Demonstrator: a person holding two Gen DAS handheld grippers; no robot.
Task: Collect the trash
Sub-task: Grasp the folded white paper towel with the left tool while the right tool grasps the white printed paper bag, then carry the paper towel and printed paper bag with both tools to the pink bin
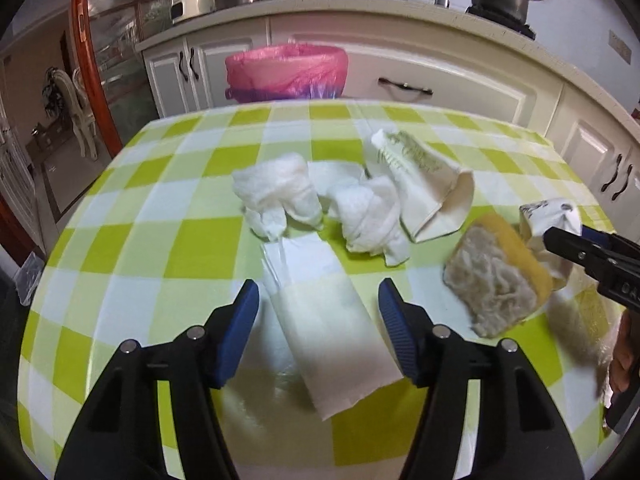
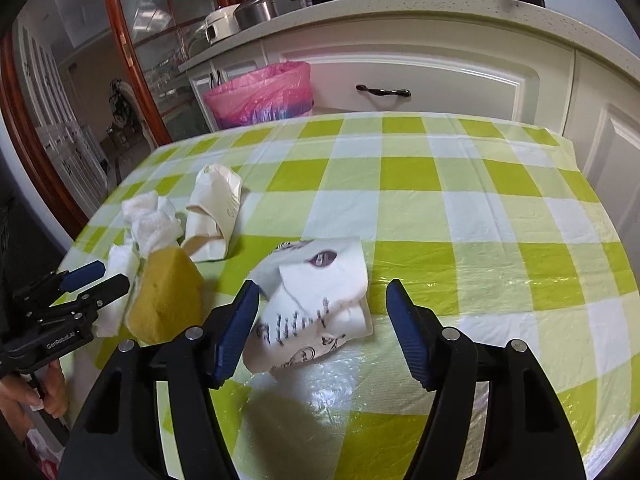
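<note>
Presently, your left gripper (image 1: 319,332) straddles a flat folded white tissue (image 1: 328,332), jaws apart, pads not pressing; your right gripper (image 2: 320,332) likewise brackets a crumpled printed paper wrapper (image 2: 316,304), unclenched. Alongside on the glossy green-checked tablecloth (image 2: 440,208): wadded soft napkins (image 1: 276,196), a worn yellow sponge (image 1: 496,272). Destination, probably: pink-lined bin (image 1: 286,72) beyond the table.

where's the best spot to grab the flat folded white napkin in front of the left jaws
Probably the folded napkin across its narrow width, coming from above. It lies flat as a long strip between the open left gripper jaws, so its two long edges already face the pads.
</note>
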